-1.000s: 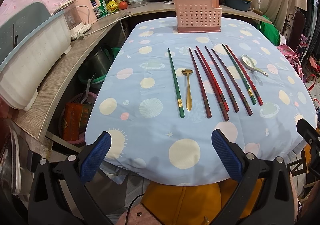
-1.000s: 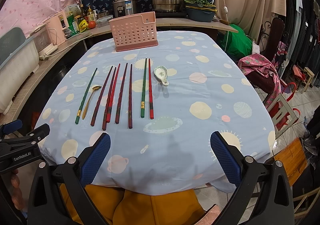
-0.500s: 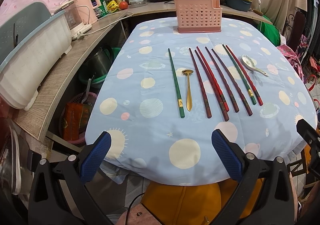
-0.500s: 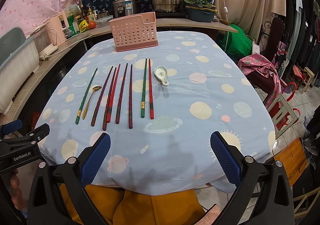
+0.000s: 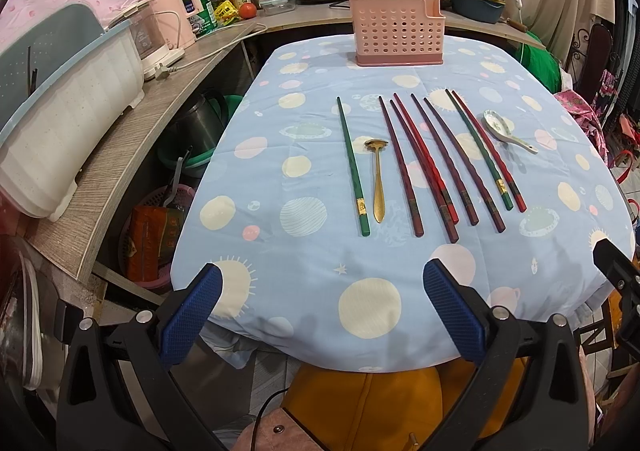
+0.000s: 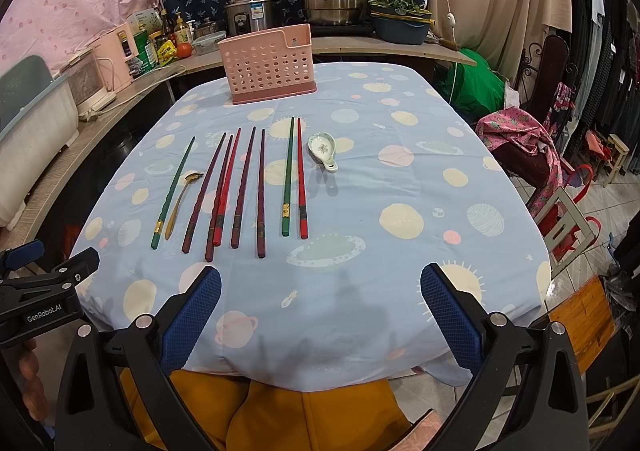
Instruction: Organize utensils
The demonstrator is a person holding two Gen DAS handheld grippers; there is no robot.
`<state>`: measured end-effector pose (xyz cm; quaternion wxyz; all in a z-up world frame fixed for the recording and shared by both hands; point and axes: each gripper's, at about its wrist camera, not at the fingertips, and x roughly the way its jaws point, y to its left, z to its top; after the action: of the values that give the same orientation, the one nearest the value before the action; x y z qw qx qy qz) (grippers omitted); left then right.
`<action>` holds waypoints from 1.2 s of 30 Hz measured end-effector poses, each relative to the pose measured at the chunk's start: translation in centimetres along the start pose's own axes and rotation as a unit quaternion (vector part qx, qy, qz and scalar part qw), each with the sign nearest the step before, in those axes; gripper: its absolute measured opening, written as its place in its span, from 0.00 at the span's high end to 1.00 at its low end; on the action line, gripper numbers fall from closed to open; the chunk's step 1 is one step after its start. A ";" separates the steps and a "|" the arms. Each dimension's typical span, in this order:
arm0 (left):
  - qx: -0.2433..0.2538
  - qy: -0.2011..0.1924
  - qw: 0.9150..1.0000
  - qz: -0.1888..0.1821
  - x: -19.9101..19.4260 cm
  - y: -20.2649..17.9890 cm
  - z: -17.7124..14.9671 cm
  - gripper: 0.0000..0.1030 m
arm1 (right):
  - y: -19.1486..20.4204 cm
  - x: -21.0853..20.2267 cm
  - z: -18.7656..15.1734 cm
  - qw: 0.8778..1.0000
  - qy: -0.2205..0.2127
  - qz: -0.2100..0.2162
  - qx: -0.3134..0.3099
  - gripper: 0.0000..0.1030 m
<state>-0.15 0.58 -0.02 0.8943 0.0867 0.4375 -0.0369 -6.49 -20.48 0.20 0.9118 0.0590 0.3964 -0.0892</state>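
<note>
Left gripper [image 5: 320,309] fingers spread wide, empty, at the table [image 5: 280,171] edge, green chopstick [image 5: 353,165], gold spoon [image 5: 378,183], dark red chopsticks [image 5: 436,167], ceramic spoon [image 5: 506,131] in a row, pink holder [image 5: 396,31] behind, right gripper [image 6: 320,309] fingers also apart, empty.

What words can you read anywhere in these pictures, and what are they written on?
"GenRobot.AI": on the black body of the left gripper, seen at the edge of the right wrist view.
Blue label on the rice cooker: too small to read.
Labels on the bottles and packets on the counter: blurred.
Gold bands on the green chopsticks: unreadable.
</note>
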 end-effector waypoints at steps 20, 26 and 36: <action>0.000 0.000 1.000 0.000 0.0 -0.1 0.0 0.07 | 0.0 0.1 0.1 1.000 0.000 0.000 0.000 0.07; 0.000 -0.001 1.000 0.002 -0.1 0.2 0.1 0.07 | 0.0 0.1 0.1 1.000 -0.001 0.000 0.000 0.07; 0.000 -0.001 1.000 0.002 -0.1 0.1 0.1 0.07 | 0.0 0.1 0.2 1.000 -0.001 0.001 0.001 0.07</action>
<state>-0.09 0.67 0.17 0.8947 0.0878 0.4366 -0.0353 -6.29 -20.55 0.22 0.9121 0.0598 0.3958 -0.0889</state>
